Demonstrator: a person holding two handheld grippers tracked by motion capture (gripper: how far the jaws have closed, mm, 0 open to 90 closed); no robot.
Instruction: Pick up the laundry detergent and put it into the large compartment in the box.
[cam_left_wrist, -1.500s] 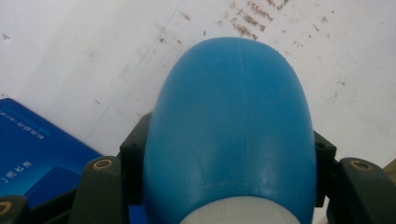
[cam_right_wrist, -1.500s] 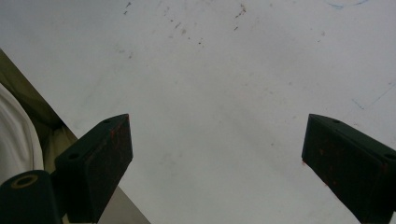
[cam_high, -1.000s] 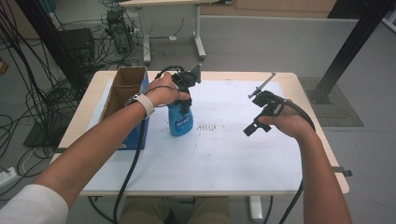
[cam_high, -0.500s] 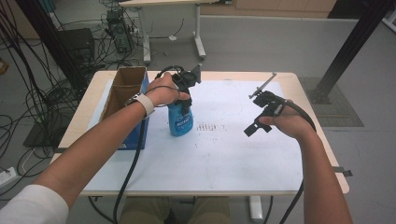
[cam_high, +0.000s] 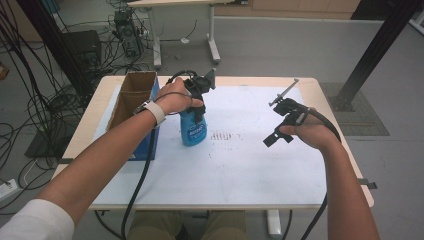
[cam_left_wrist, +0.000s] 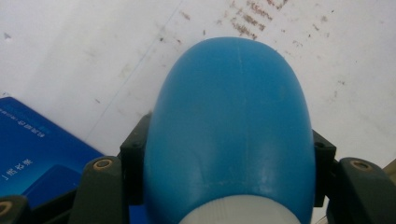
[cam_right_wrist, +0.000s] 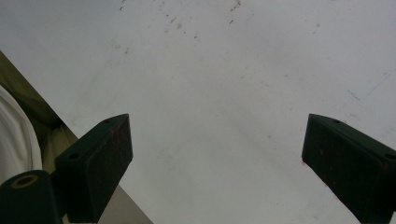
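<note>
A blue plastic bottle (cam_high: 193, 129) with a white collar stands upright on the white table sheet (cam_high: 240, 165), left of centre. My left gripper (cam_high: 199, 102) comes down on it from above and is shut on its upper part. In the left gripper view the bottle's rounded blue body (cam_left_wrist: 231, 130) sits between both black jaws, touching each. My right gripper (cam_high: 278, 134) hovers above the sheet on the right, apart from the bottle. Its jaws stand wide open with nothing between them, and its own view looks down at bare white sheet (cam_right_wrist: 219, 93).
An open cardboard box (cam_high: 131, 97) with a blue side (cam_left_wrist: 37, 149) stands at the table's left, right beside the bottle. Brown speck marks (cam_high: 225, 136) dot the sheet near the centre. Cables trail from both grippers toward the near table edge.
</note>
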